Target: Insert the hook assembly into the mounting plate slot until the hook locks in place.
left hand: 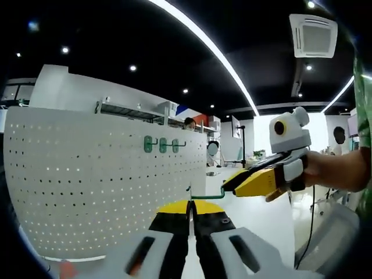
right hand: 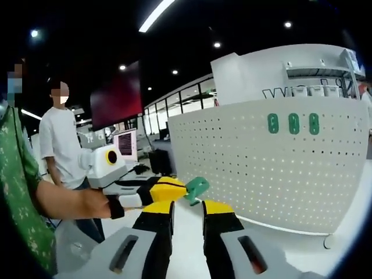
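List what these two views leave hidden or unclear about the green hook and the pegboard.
- Green hook, left gripper view: its held end is hidden between the shut jaws.
- Green hook, right gripper view: only the plate end shows; the left gripper covers the rest.
- Pegboard: bottom edge cut off by the left gripper's jaws.
- Three mounted hooks: too small to tell whether they are locked.

One white pegboard (left hand: pixel 87 174) carries three green hooks (right hand: pixel 293 123); a fourth hook (right hand: pixel 196 189) is held apart.

Bright ceiling light strips (left hand: pixel 203 40) glare against a dark ceiling; fisheye bends the edges, and distant figures look perhaps slightly soft.
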A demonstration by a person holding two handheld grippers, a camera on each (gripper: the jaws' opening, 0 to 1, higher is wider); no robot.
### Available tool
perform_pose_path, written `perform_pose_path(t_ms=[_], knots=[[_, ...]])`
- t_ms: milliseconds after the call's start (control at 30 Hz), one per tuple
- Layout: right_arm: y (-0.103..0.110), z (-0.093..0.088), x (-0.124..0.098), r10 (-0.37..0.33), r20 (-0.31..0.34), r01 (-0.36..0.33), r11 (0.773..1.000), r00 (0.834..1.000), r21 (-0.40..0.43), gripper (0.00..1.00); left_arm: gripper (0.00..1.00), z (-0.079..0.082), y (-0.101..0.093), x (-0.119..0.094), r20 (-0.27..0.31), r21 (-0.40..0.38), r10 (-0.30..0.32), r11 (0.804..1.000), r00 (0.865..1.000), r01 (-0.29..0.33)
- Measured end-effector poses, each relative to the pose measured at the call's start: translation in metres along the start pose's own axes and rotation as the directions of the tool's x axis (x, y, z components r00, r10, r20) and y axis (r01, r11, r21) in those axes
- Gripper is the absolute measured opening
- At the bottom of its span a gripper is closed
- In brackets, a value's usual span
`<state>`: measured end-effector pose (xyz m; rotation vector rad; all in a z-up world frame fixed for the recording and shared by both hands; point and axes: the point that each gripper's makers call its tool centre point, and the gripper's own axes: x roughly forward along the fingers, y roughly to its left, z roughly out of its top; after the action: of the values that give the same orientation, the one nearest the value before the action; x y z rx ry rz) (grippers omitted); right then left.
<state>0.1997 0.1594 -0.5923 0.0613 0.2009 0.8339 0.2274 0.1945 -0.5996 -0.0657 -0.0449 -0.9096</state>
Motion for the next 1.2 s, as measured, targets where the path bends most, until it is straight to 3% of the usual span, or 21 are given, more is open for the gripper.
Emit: perform_pose_path(t_ms=[633,833,967,1033,1133,1200], knots=[[-0.004,0.001,-0.002,-0.015,0.024,0.013,0.998,1.0,0.054,0.06,0.01,0.005,-0.005,-0.001,0.009,-0.002,-0.004,1.0,1.0,0.004],[-0.002,0.01,-0.003,-0.027,0.048,0.028,0.999,0.998,-0.015,0.0,0.02,0.0,-0.001,-0.001,-0.01,0.009,0.002,1.0,1.0,-0.002],[0.002,0.007,0.0,-0.006,0.033,0.007,1.0,0.999,-0.018,0.0,0.02,-0.002,-0.005,0.001,-0.011,0.015,-0.006,1.0,1.0,0.006],[-0.001,0.007,0.001,-0.033,0.034,0.034,0.998,0.999,-0.045,0.0,0.02,-0.002,-0.005,0.002,-0.012,0.017,-0.005,1.0,1.0,0.005],[-0.002,0.008,0.0,-0.03,0.046,0.03,1.0,0.998,-0.002,0.02,0.02,-0.002,-0.004,0.002,-0.01,0.014,-0.006,1.0,1.0,0.006],[-0.006,0.007,-0.001,-0.041,0.044,0.041,0.999,0.998,0.016,0.08,0.02,-0.001,-0.002,0.002,-0.008,0.014,-0.003,1.0,1.0,0.003]])
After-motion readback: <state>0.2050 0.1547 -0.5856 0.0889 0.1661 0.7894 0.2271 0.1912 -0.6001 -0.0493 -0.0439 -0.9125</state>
